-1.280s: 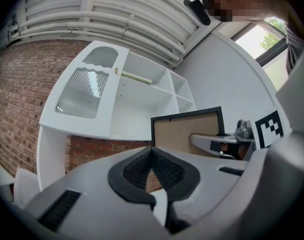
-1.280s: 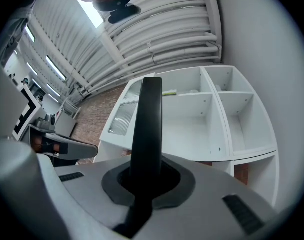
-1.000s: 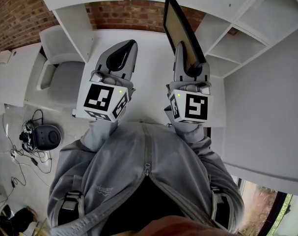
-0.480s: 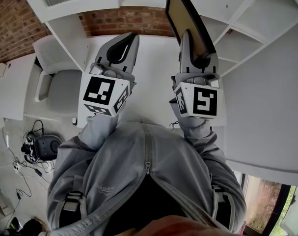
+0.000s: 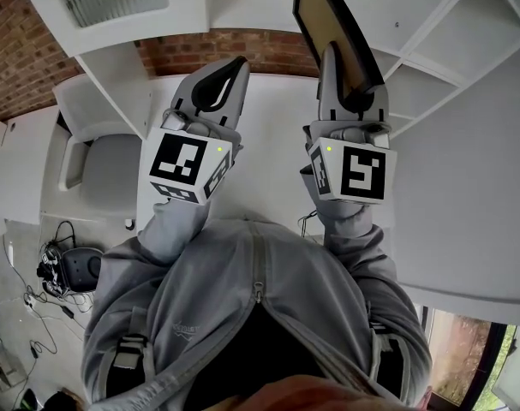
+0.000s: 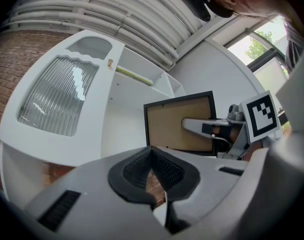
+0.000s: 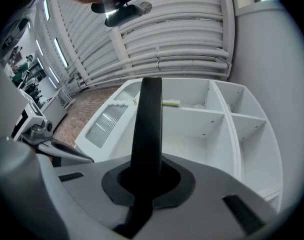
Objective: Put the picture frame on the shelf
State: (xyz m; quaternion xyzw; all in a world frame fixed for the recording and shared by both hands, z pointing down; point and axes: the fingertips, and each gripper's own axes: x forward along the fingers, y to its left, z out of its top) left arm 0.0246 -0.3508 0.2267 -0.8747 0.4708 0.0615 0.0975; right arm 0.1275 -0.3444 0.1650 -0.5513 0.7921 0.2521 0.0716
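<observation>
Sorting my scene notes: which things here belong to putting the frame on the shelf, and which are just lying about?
In the job: picture frame, right gripper holding it, white shelf.
Lying about: chair, floor cables, black device, empty left gripper.

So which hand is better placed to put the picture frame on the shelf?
Right. The right gripper is clamped on the picture frame, holding it upright in front of the open shelf compartments. The left gripper is shut and empty beside it.
</observation>
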